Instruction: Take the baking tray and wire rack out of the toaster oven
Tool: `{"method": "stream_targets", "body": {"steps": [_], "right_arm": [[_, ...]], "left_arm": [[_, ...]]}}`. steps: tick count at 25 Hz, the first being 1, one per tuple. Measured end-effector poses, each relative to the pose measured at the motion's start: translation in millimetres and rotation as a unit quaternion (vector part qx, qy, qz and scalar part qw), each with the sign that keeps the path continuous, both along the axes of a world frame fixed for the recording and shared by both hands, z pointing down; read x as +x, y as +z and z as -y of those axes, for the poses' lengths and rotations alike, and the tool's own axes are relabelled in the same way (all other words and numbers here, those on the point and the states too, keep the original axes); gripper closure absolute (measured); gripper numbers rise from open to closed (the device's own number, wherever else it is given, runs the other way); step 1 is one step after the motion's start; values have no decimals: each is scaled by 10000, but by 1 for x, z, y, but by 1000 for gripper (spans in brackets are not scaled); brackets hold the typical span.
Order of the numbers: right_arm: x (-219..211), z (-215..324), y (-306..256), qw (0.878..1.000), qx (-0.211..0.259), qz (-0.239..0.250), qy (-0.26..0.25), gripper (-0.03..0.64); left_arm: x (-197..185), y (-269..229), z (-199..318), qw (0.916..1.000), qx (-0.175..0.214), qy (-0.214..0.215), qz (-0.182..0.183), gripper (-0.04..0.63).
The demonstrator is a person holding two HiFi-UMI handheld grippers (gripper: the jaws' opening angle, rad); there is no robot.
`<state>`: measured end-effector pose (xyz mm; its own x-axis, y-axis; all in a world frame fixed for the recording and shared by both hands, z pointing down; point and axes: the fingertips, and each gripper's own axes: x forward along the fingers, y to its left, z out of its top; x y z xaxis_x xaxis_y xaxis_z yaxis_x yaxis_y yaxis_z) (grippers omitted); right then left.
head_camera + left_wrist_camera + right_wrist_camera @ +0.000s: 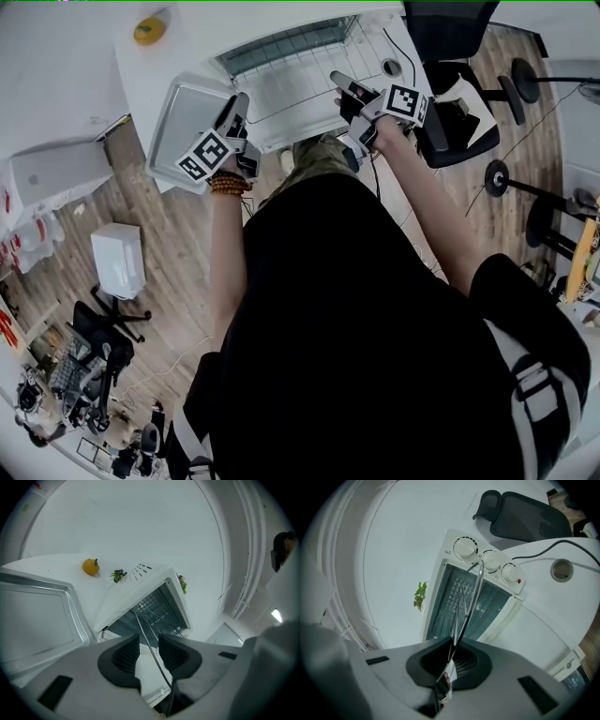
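Observation:
The white toaster oven [281, 42] stands on the white table with its front open. The wire rack [300, 89] is drawn out in front of it, between my two grippers. My left gripper [240, 101] is at the rack's left edge; in the left gripper view the rack wire [143, 627] runs between its narrowly parted jaws [149, 651]. My right gripper [339, 82] is shut on the rack's right edge, and the wire [464, 606] leaves its jaws [451, 660] toward the oven [459, 573]. The baking tray [183, 117] lies on the table, left of my left gripper.
A yellow fruit-like object [150, 30] sits on the table behind the tray [33, 616]. A black office chair [450, 84] stands right of the table. A cable and a grommet hole [561, 569] are right of the oven. The table's near edge [281, 145] lies just below the rack.

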<state>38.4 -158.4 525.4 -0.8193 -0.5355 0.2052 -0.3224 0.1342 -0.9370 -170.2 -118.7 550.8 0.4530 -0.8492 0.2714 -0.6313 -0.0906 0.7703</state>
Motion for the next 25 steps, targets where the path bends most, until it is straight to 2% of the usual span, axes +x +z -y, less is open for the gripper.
{"method": "stream_targets", "body": {"steps": [5,7,10,13,15,19,22,25], "right_arm": [[8,-18,-2,9995,81,-159,-259,589],[9,-27,-4,9987,152,-182,-446,589],[11,-39,-3,9965,256,-343,-719,589],[19,-47,4,9955,179,-504,-777,589],[24,-54,12,9957,-67,-568,-735,589],[21,-67,30,9932,-296,-671,-909,589],[17,-70,42,9922,-559,-530,-976,589],[9,-75,51,9904,-693,-478,-1100,589]], "left_arm": [[5,0,-6,9998,-57,204,-26,484],[7,4,-12,9994,-133,327,27,522],[11,6,-25,9982,-198,554,-123,529],[17,11,-37,9961,-315,788,-233,535],[21,16,-44,9949,-393,896,-236,535],[15,24,-56,9945,-513,816,-406,540],[10,26,-61,9942,-604,639,-619,543],[2,31,-68,9944,-722,517,-565,545]]}}
